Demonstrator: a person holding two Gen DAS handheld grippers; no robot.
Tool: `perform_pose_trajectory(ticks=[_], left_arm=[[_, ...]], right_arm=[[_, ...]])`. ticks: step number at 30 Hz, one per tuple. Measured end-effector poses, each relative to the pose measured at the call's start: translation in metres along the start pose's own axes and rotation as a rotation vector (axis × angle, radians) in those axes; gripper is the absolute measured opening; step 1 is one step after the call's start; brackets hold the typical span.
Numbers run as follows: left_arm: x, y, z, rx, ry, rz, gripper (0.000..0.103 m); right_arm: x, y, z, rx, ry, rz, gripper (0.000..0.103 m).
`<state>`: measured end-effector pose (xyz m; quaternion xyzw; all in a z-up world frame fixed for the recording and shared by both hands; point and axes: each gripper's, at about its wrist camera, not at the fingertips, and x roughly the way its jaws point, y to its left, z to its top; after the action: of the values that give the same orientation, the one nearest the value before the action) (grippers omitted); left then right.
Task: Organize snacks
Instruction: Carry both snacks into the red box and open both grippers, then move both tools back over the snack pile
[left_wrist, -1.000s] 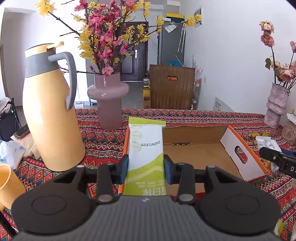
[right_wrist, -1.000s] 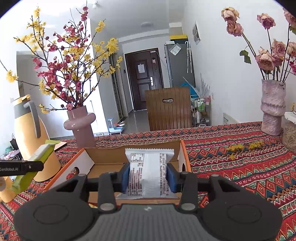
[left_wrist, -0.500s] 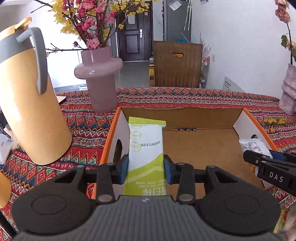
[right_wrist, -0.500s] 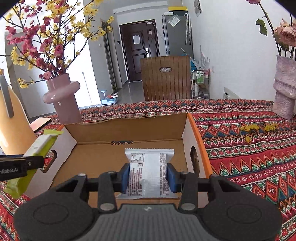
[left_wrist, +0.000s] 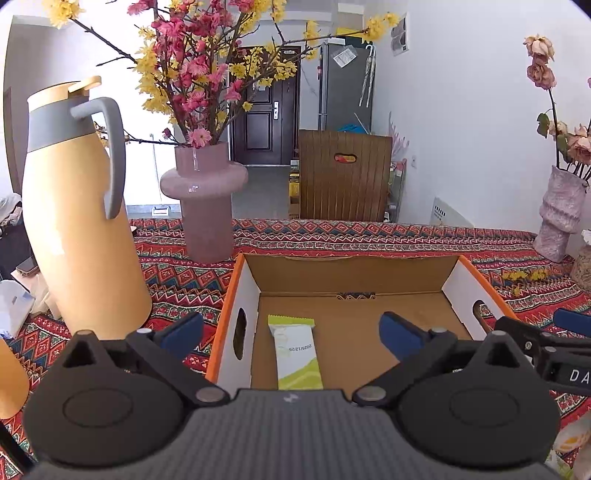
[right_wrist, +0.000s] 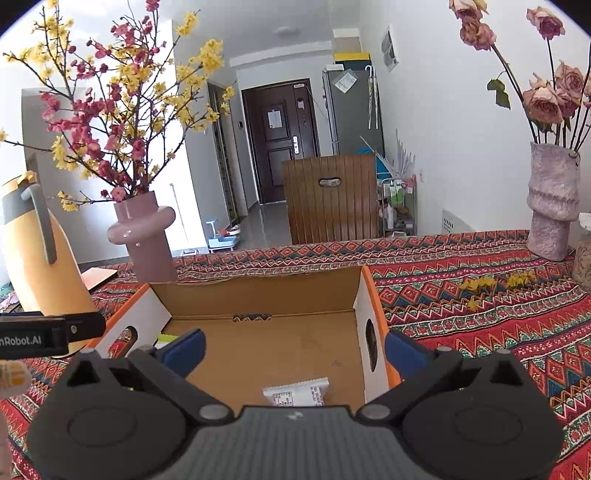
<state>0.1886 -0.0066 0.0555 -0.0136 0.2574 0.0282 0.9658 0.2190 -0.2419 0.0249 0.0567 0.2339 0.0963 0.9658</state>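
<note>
An open cardboard box with orange edges (left_wrist: 232, 295) (right_wrist: 376, 295) sits on the patterned tablecloth. A green and white snack bar (left_wrist: 295, 352) lies flat on the box floor near its left wall. A white snack packet (right_wrist: 295, 394) lies on the box floor near the right wall, partly hidden by the gripper body. My left gripper (left_wrist: 291, 330) is open and empty above the box's near edge. My right gripper (right_wrist: 293, 347) is open and empty above the box. The right gripper's side shows in the left wrist view (left_wrist: 546, 343).
A tall yellow thermos jug (left_wrist: 77, 229) stands left of the box. A pink vase of blossoms (left_wrist: 207, 206) stands behind the box's left corner. A rough pale vase with roses (right_wrist: 552, 206) stands far right. Yellow petals (right_wrist: 491, 284) lie on the cloth. A wooden chair back (left_wrist: 343, 173) is beyond the table.
Both grippers opened and let go of their snacks. The green bar and the white packet now lie on the box floor. Both grippers have pulled back and up.
</note>
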Motion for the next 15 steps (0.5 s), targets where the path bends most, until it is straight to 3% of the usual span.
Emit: perform_pose_trajectory(ticks=[15], left_arm=[[-0.081, 0.015, -0.048, 0.002, -0.065, -0.055, 0.103]], right_arm=[[-0.098, 0.0, -0.045, -0.045, -0.069, 0.011, 0.103]])
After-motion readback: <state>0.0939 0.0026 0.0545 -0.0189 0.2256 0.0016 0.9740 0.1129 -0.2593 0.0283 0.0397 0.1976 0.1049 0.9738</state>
